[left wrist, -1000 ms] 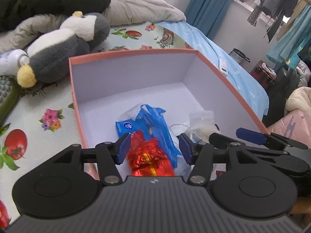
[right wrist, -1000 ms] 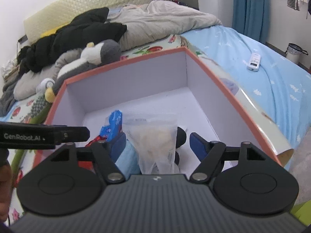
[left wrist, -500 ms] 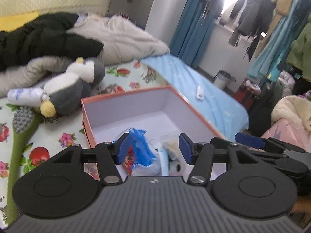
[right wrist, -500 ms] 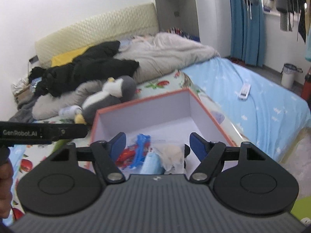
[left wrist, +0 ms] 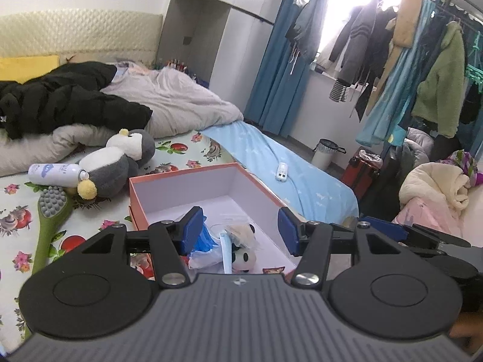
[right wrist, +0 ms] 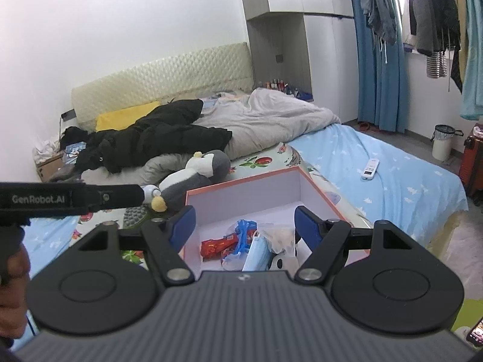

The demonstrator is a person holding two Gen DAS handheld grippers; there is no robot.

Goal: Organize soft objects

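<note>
Left wrist: left gripper point(left wrist: 240, 230) spread wide and empty above the box point(left wrist: 256, 185), where a panda toy point(left wrist: 244, 258) lies.

Right wrist: right gripper point(right wrist: 245, 226) also released, nothing held; box point(right wrist: 241, 182) on the bed. "GenRobot.AI" reads on a black bar point(right wrist: 71, 198).

Two hand-held grippers: left hand-held gripper point(left wrist: 240, 230), right hand-held gripper point(right wrist: 245, 228), each with two blue pads. Ahead of both, one orange box point(right wrist: 241, 184). Inside box: one red foil packet point(right wrist: 218, 246), one blue plastic bag point(right wrist: 245, 231), one face mask point(right wrist: 255, 255), one bagged panda toy point(left wrist: 244, 258). Beyond box to left: one penguin plush point(left wrist: 116, 164), one white bottle point(left wrist: 54, 171), one green massage brush point(left wrist: 49, 220). Beyond to right: one remote point(right wrist: 370, 169).
</note>
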